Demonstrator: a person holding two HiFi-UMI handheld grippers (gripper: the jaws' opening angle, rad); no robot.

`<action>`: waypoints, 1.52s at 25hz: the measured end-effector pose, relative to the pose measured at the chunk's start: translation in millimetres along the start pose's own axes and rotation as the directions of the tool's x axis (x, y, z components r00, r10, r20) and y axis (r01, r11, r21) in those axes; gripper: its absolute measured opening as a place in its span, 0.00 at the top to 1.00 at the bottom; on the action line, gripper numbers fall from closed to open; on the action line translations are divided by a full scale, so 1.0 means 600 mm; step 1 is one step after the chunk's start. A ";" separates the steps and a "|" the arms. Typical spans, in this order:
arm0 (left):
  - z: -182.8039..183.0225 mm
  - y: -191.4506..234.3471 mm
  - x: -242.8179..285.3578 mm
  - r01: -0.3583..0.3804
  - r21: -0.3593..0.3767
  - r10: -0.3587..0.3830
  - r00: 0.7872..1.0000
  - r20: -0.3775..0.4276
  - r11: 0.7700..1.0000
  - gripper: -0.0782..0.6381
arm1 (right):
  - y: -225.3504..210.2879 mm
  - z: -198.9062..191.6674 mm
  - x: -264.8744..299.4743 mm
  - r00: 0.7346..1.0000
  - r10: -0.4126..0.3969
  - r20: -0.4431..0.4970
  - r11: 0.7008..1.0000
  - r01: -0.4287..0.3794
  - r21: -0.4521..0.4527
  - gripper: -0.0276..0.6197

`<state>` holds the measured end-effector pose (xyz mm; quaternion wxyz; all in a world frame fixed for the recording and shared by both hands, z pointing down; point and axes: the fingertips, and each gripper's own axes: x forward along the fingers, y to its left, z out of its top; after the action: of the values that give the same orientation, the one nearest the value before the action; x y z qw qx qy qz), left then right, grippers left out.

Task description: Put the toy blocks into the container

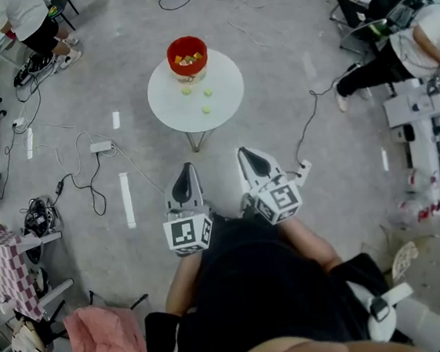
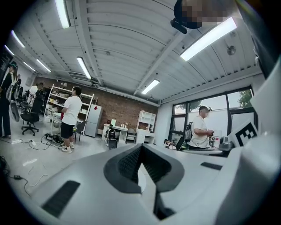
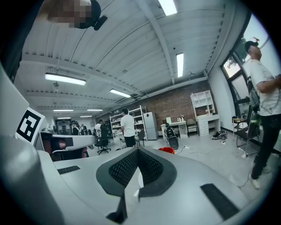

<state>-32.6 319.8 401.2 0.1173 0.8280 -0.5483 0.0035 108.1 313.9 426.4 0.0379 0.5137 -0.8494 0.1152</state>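
Standing well back from the round white table, we hold the left gripper and the right gripper low before us, each with its jaws pressed together on nothing. Three pale green toy blocks lie on the table just beside the red container, which holds more blocks.

A lab: brick wall, shelving, floor cables.

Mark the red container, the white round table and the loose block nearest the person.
red container point(image 1: 190, 69), head view, front wall.
white round table point(image 1: 171, 106), head view, bare top.
nearest loose block point(image 1: 205, 109), head view, its middle.
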 end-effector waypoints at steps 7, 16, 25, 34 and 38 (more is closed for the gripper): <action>-0.004 0.048 0.012 0.062 -0.003 -0.062 0.998 -0.014 0.998 0.90 | 0.017 -0.021 0.045 0.999 -0.049 -0.011 0.999 0.049 -0.008 0.98; -0.012 0.072 0.050 0.092 -0.021 -0.093 0.995 -0.038 0.996 0.90 | 0.001 -0.016 0.096 0.997 -0.075 -0.022 0.997 0.075 -0.035 0.98; 0.007 0.092 0.184 0.054 -0.013 -0.055 0.998 -0.042 0.998 0.90 | -0.089 -0.025 0.214 0.996 -0.038 -0.077 0.998 0.033 -0.058 0.98; 0.031 0.107 0.328 -0.015 -0.009 0.015 0.998 -0.060 1.000 0.90 | -0.172 -0.079 0.335 0.971 0.044 -0.235 0.996 -0.062 -0.067 0.98; 0.038 0.110 0.369 -0.059 -0.010 0.058 0.996 -0.065 0.998 0.90 | -0.182 -0.098 0.364 0.949 0.100 -0.300 0.991 -0.122 -0.059 0.98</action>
<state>-7.4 90.1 421.6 0.1396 0.8105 -0.5681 0.0307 98.6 90.5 540.8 0.1779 0.4401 -0.8654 0.1603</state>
